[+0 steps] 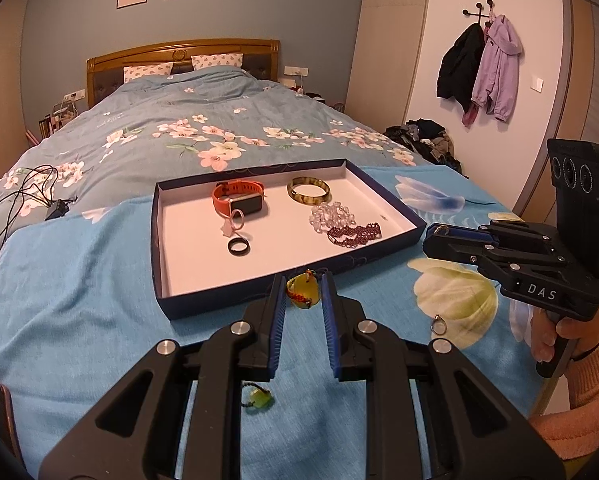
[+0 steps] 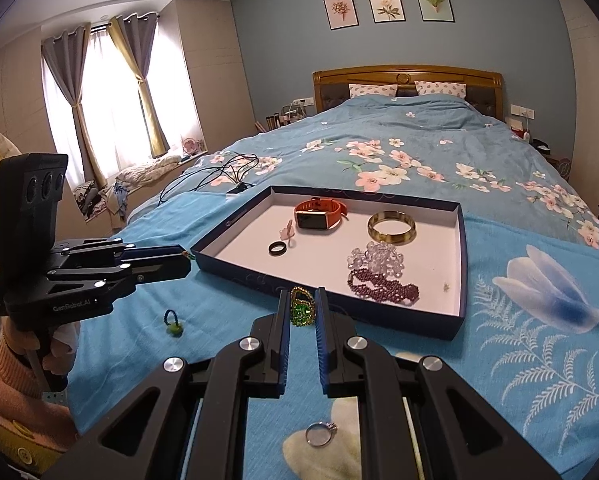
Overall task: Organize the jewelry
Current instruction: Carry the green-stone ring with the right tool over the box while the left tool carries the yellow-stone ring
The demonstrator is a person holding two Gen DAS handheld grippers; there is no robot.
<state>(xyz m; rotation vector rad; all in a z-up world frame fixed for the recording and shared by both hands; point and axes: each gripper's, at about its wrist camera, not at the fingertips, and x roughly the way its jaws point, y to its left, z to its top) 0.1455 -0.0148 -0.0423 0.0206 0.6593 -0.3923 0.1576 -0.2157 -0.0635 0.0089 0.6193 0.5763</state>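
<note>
Left tongs point(image 1: 304, 294) clamped on yellow pendant point(image 1: 303, 291); right tongs point(image 2: 302, 307) clamped on green beaded ring point(image 2: 301, 307). Both held just short of tray point(image 2: 457, 312) near rim. Step: carry-in. Next: clear rim, release over bare floor; silver ring point(image 2: 319, 433), green charm point(image 2: 173, 323) remain on bed.

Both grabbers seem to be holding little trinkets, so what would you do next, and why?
Probably carry the yellow amber pendant in the left gripper forward over the shallow navy box and let go. It is pinched just short of the rim, and the box already holds other jewelry.
</note>
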